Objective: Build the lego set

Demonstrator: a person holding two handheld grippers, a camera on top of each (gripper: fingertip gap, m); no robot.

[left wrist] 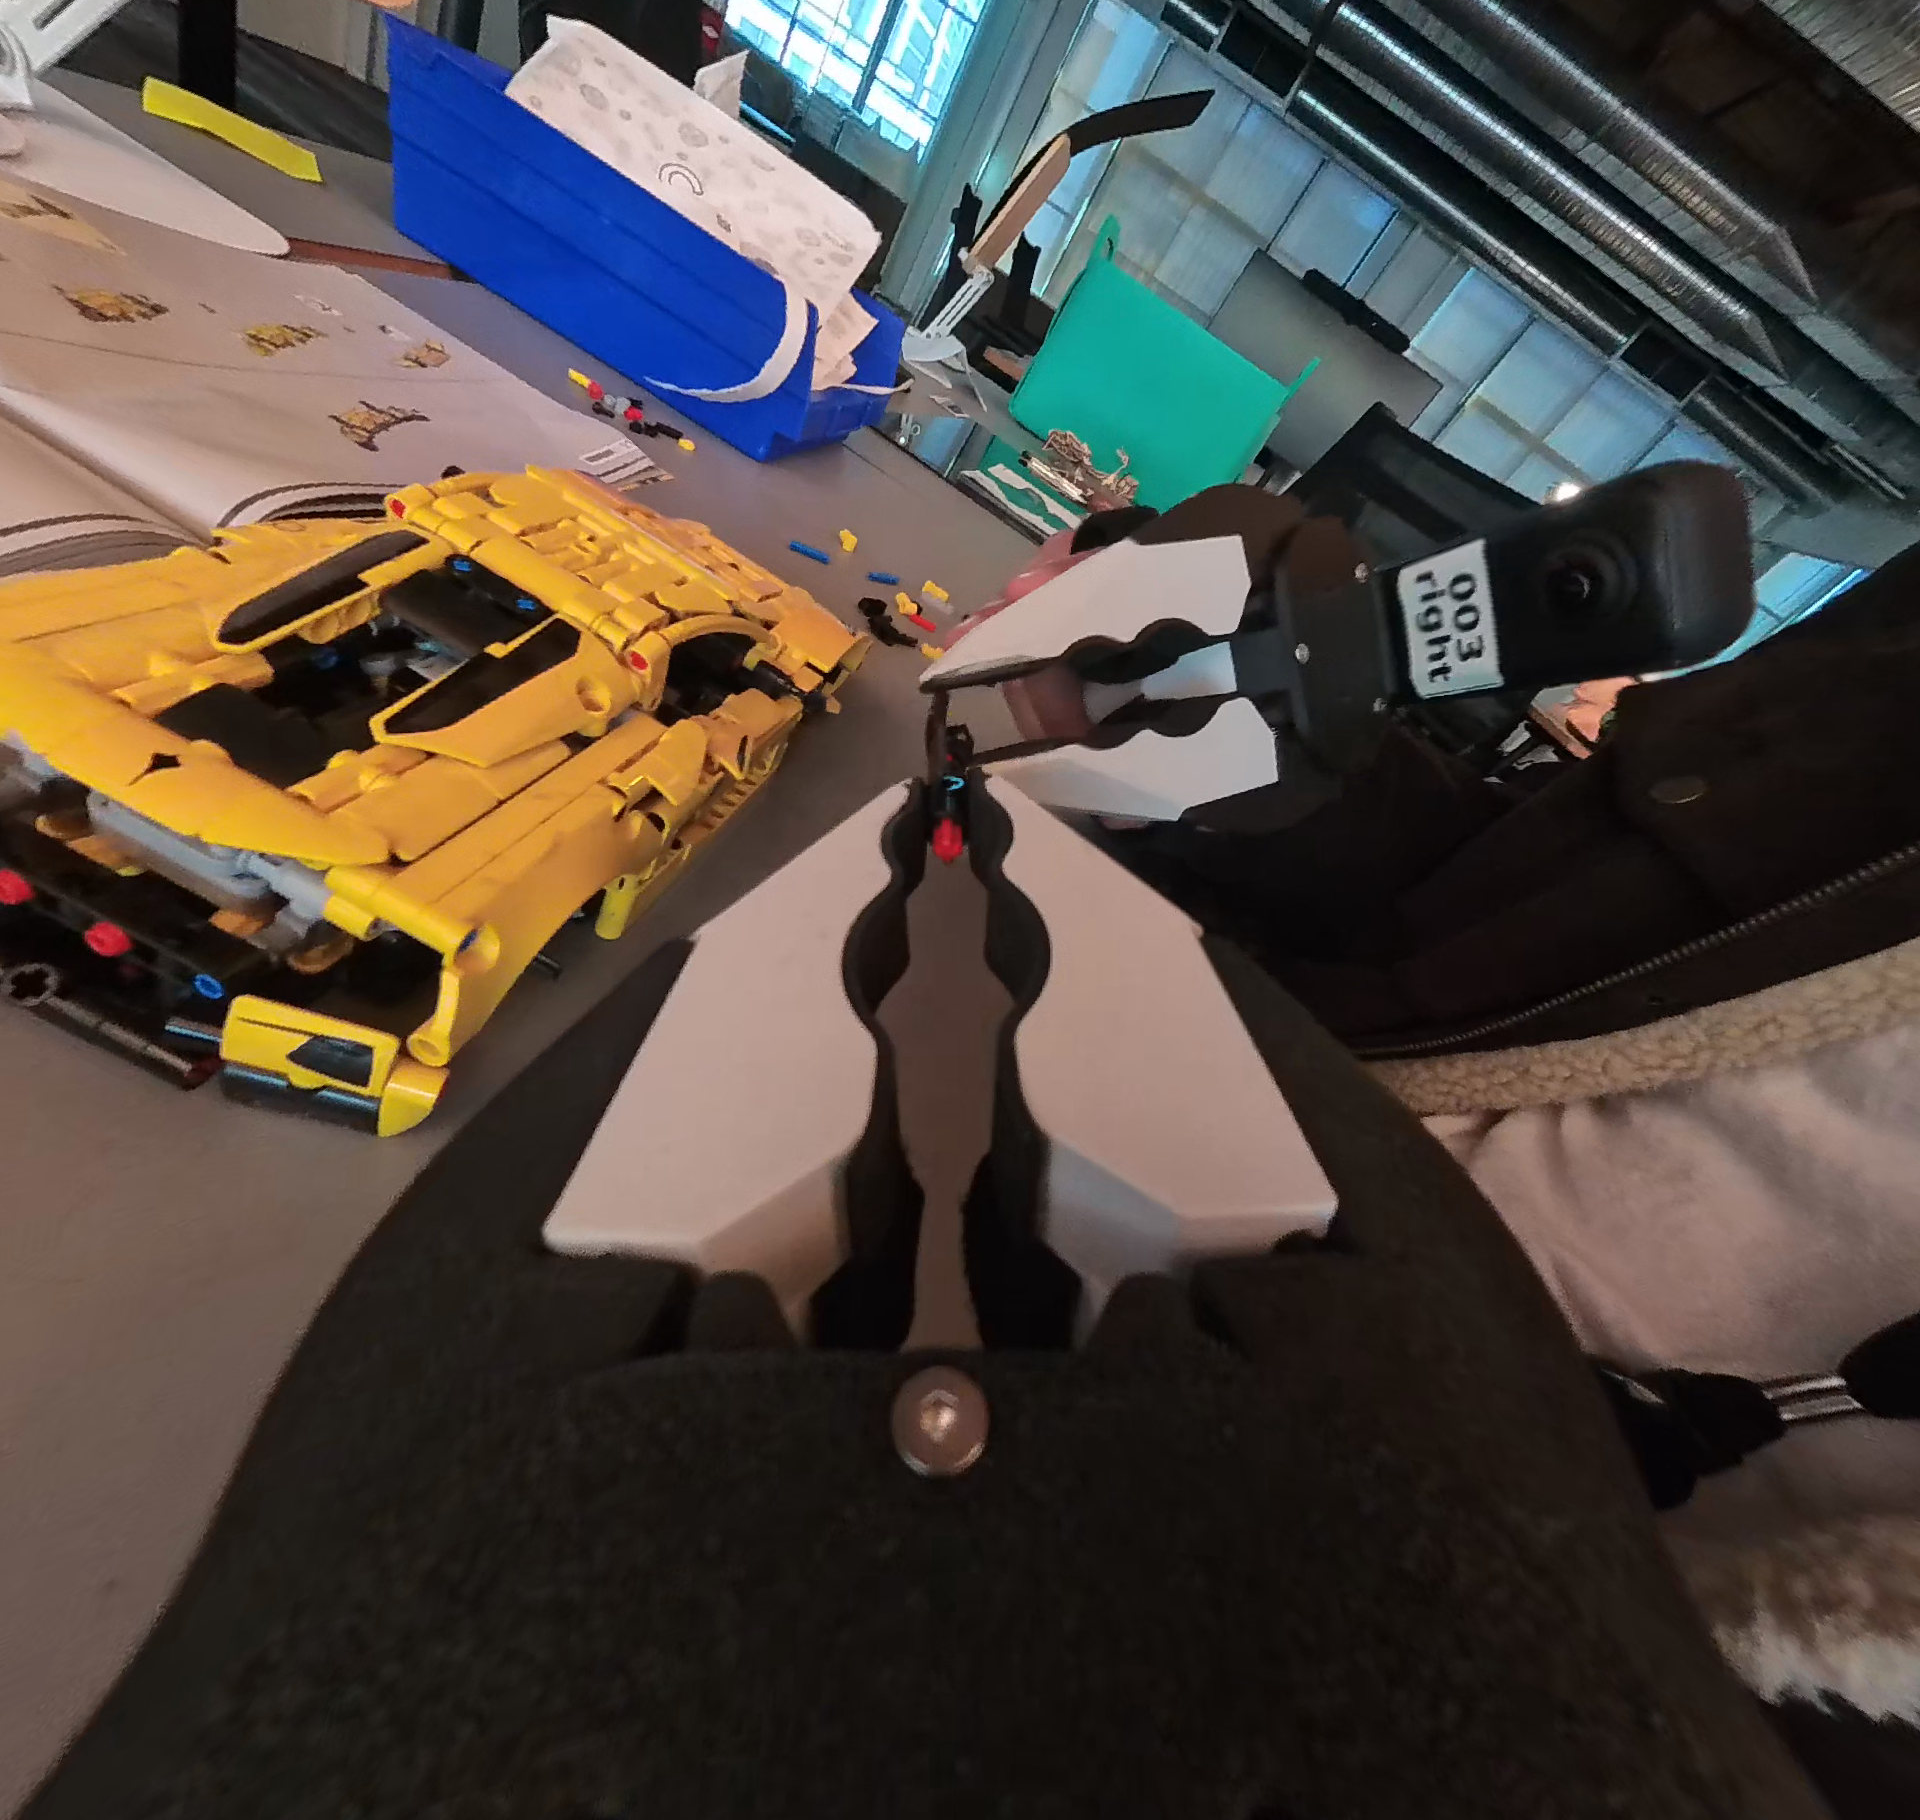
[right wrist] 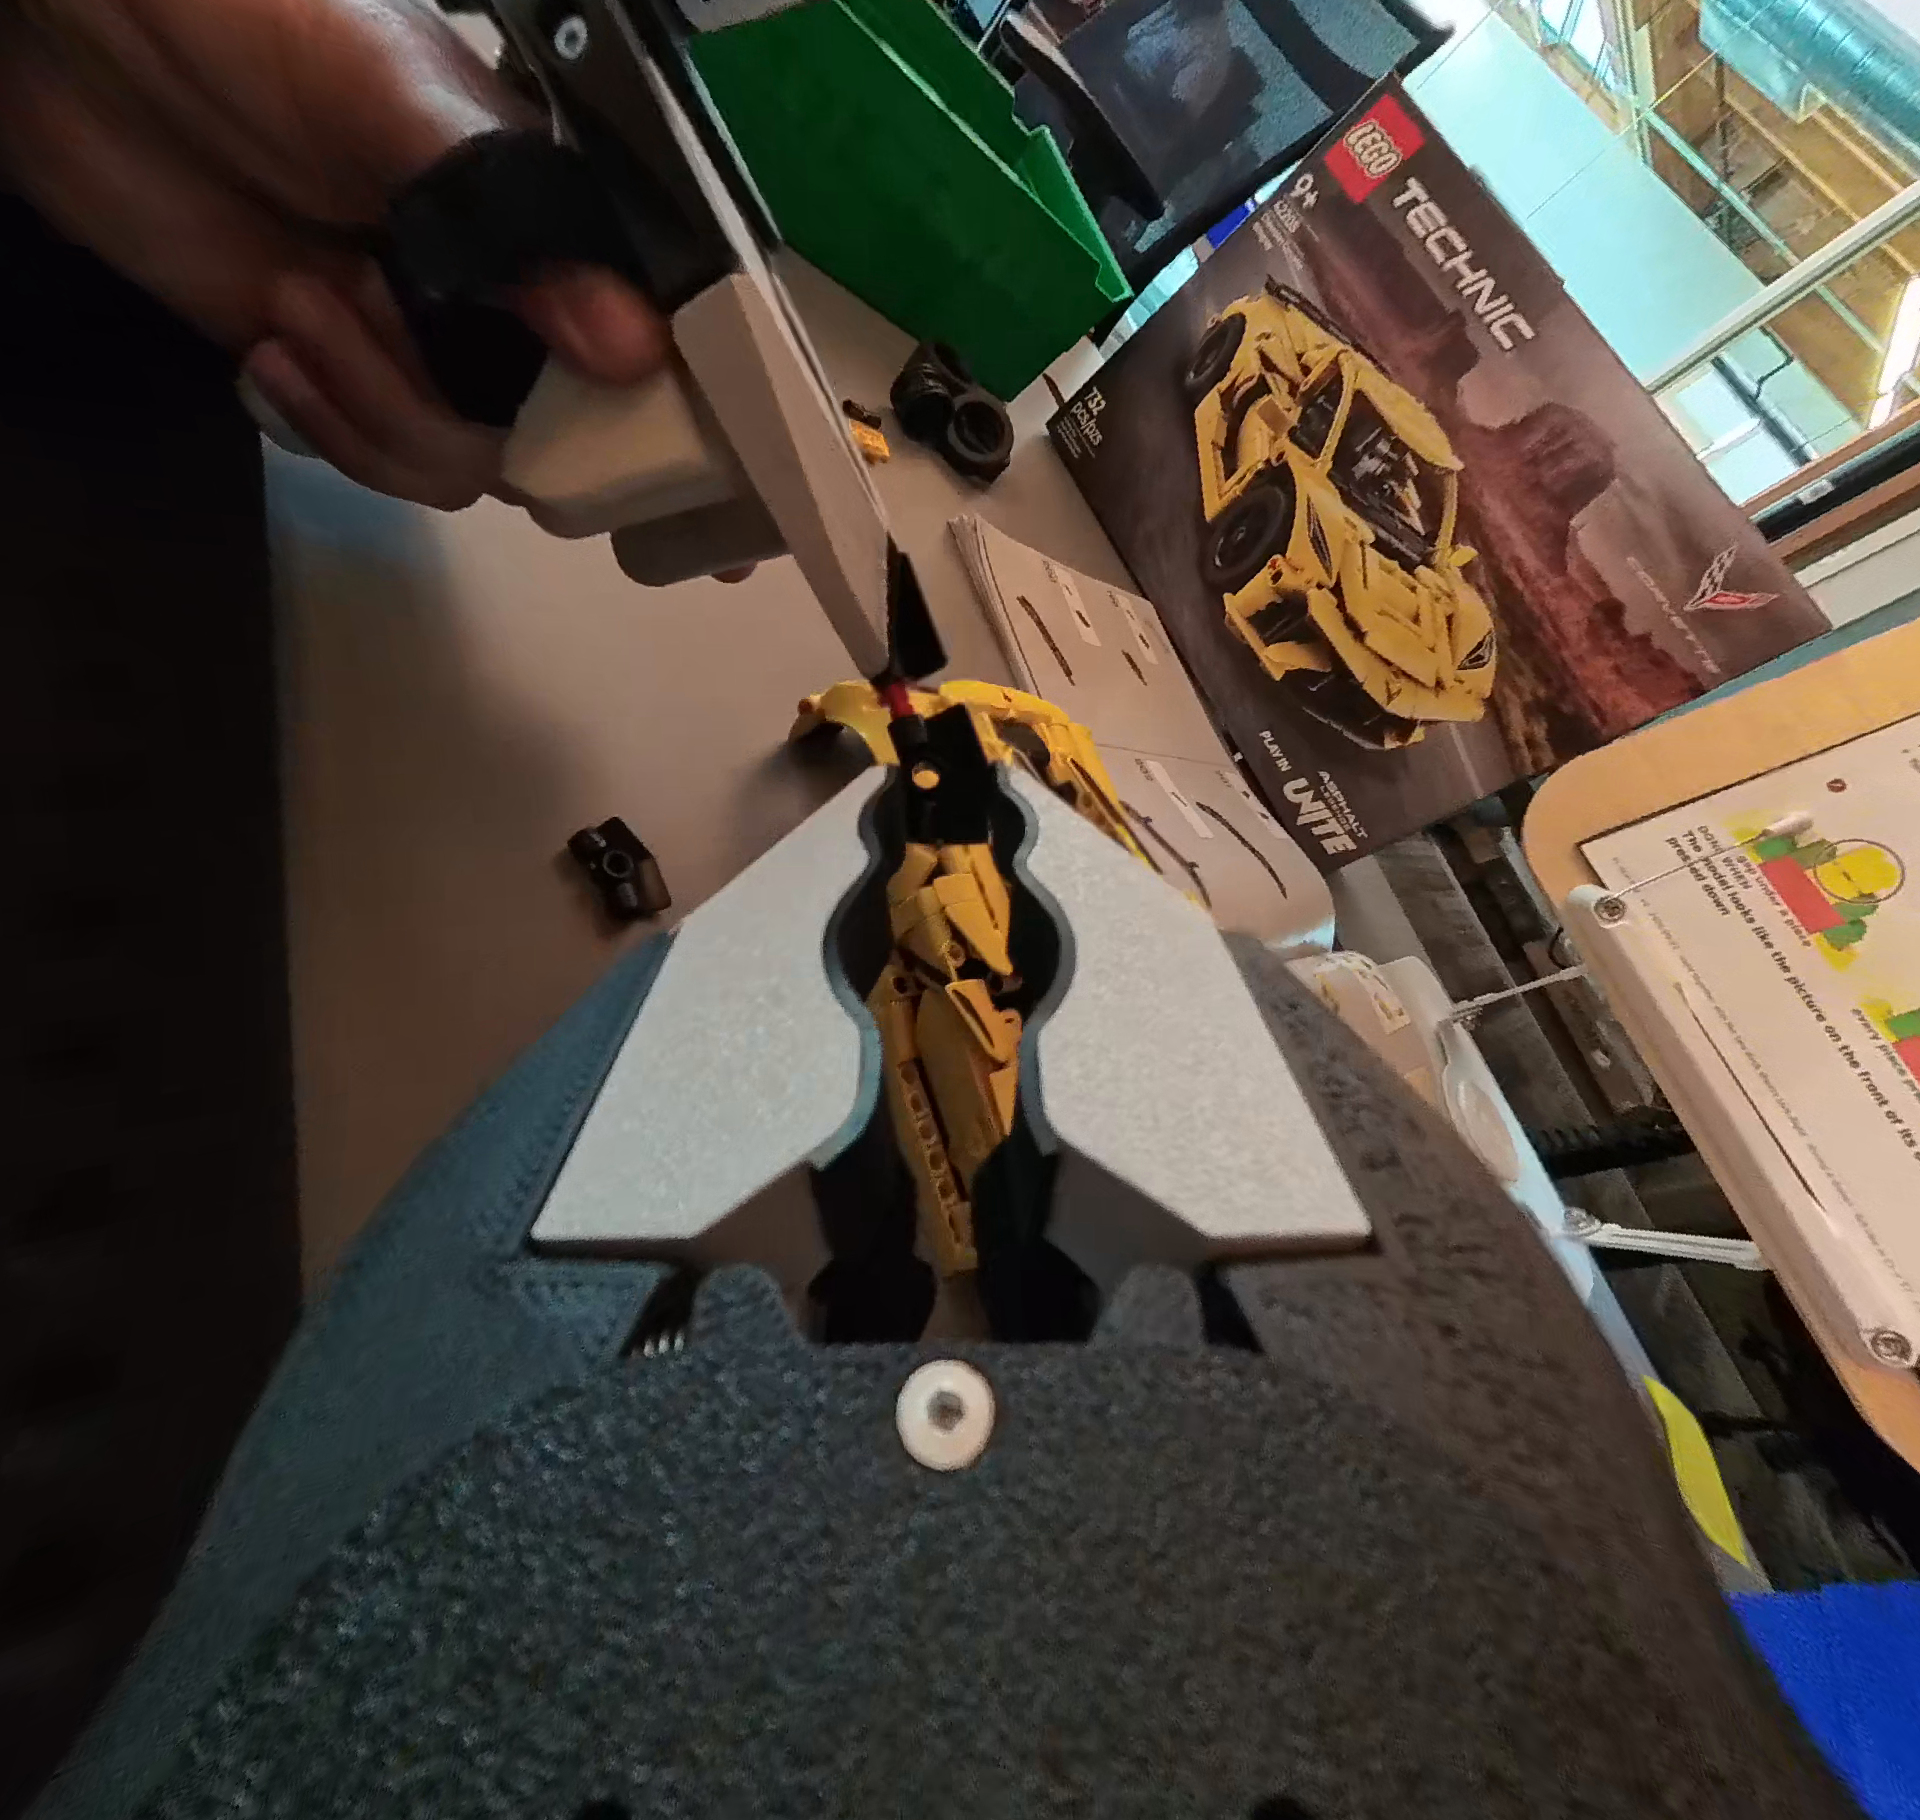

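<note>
Two tyres [right wrist: 956, 414] only rightward

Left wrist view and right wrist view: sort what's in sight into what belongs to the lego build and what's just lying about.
In use:
left gripper and right gripper, both shut on the small black part with a red pin
yellow car
instruction booklet
loose pieces
black tyres
set box

Lying about:
blue bin
green bin
yellow tape
</note>
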